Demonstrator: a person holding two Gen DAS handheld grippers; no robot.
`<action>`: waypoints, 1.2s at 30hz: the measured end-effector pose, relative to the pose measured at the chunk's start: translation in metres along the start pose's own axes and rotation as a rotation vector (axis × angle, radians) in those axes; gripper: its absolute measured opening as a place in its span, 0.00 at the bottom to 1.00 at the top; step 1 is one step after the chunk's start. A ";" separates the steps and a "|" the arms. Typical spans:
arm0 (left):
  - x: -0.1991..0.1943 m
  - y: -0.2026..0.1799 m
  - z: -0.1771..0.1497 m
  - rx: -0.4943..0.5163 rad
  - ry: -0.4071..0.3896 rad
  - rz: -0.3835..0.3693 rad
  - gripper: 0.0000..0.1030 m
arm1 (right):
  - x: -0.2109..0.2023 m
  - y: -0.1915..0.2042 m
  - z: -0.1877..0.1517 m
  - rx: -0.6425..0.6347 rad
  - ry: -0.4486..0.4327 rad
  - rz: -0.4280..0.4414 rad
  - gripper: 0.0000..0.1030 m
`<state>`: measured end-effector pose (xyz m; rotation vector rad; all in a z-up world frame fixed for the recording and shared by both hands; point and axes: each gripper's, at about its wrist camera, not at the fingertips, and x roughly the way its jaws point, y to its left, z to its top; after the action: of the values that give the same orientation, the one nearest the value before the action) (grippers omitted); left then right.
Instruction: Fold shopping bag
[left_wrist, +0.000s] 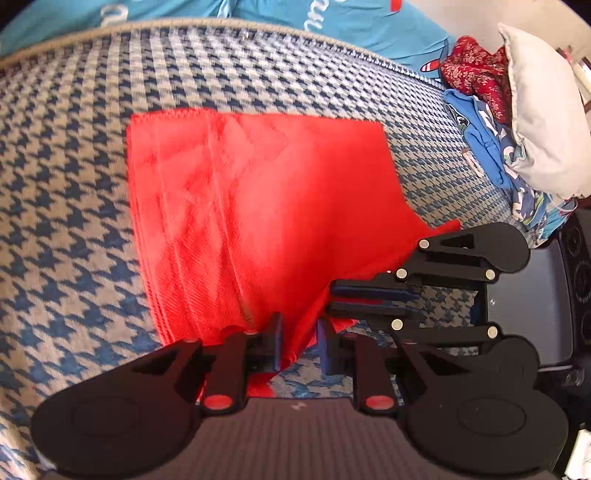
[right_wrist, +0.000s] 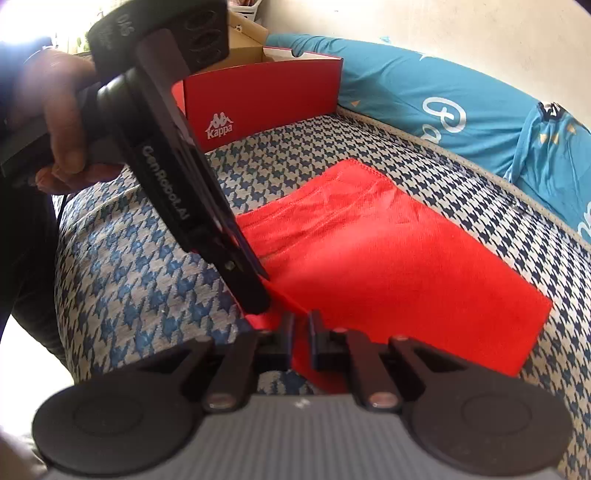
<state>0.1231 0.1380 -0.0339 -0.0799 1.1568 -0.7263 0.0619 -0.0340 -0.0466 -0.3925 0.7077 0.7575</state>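
Both of my grippers are at the near edge of the red shopping bag, which lies mostly flat on the bed's houndstooth cover. On the left wrist view, my left gripper has its jaws narrowly apart with a raised fold of the bag's near edge running up between them; the cloth sits against the left pad, but I cannot tell whether the right pad touches it. My right gripper comes in from the right in that same view, jaws nearly together with a thin strip of red showing between them, so it looks to be pinching the bag's corner. On the right wrist view, the right gripper shows a narrow gap with red fabric passing through it, while the left gripper, held by a hand, reaches down to the bag's edge just beside it. Behind the bag stand a red Kappa box and blue bedding.
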 end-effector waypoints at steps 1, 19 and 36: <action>-0.002 0.000 -0.001 0.009 -0.006 0.003 0.30 | 0.000 -0.001 0.000 0.002 0.000 0.001 0.07; -0.014 0.014 -0.008 0.025 -0.071 0.042 0.33 | 0.003 -0.009 0.003 0.028 0.006 0.022 0.07; -0.008 -0.009 -0.026 0.019 -0.189 0.294 0.53 | 0.004 -0.009 0.002 0.047 0.013 0.024 0.07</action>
<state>0.0948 0.1432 -0.0348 0.0364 0.9552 -0.4584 0.0719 -0.0371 -0.0469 -0.3471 0.7420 0.7599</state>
